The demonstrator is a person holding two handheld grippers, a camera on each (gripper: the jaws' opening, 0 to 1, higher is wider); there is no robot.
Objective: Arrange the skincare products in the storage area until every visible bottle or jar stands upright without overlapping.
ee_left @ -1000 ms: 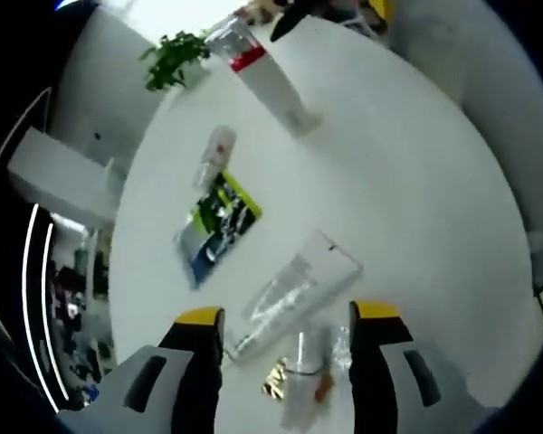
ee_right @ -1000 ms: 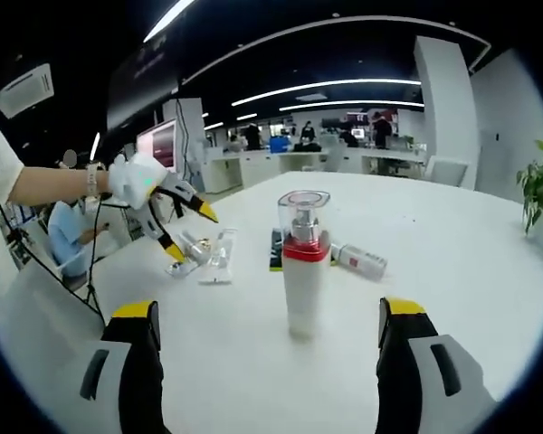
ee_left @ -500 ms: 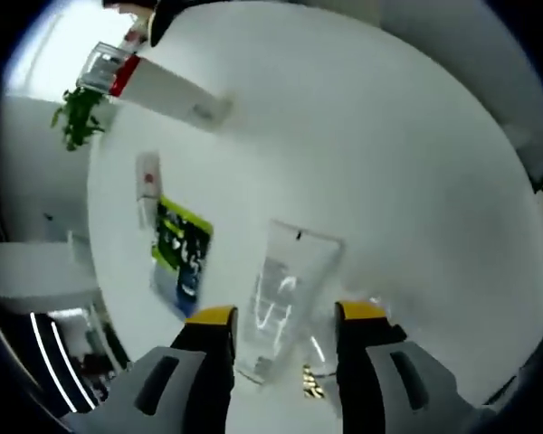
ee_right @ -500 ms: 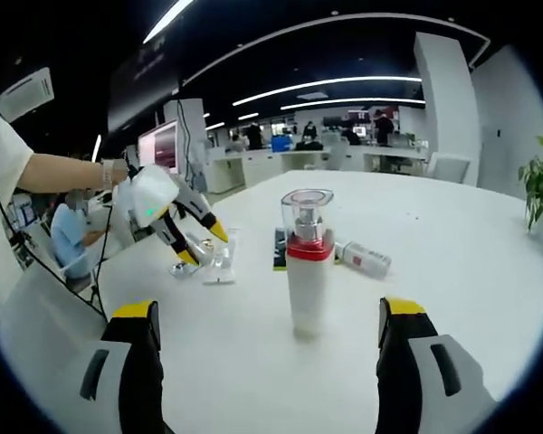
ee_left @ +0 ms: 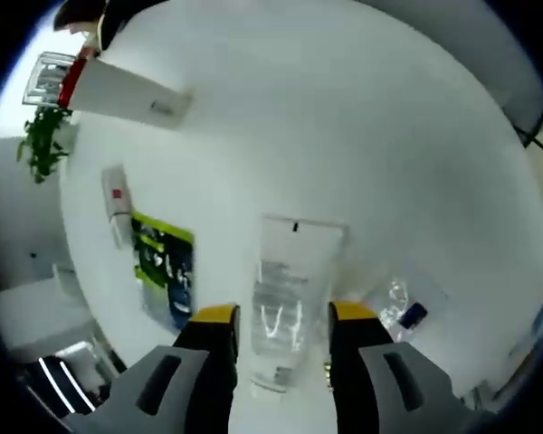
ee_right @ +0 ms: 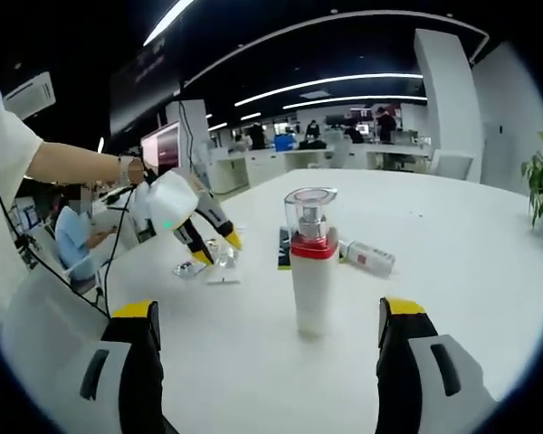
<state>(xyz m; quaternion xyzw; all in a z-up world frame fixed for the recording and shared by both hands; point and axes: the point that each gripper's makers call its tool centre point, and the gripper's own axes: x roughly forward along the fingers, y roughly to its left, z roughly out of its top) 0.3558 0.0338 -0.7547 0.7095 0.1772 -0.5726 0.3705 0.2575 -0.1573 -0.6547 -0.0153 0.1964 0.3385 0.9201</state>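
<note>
Lying flat on the round white table (ee_left: 371,136), clear squeeze tube (ee_left: 285,303) sitting between the spread yellow-tipped jaws of the left gripper (ee_left: 273,316), not visibly pinched. Standing upright, tall white pump bottle with red collar and clear cap (ee_right: 313,262), ahead of the wide-open right gripper (ee_right: 267,321). Resting beside it, small white red-labelled tube (ee_right: 366,258) and green-black packet (ee_left: 163,271).

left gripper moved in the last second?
Yes. In the right gripper view the left gripper has come down toward the table, closing on the lying tube; the upright pump bottle stays put.
</note>
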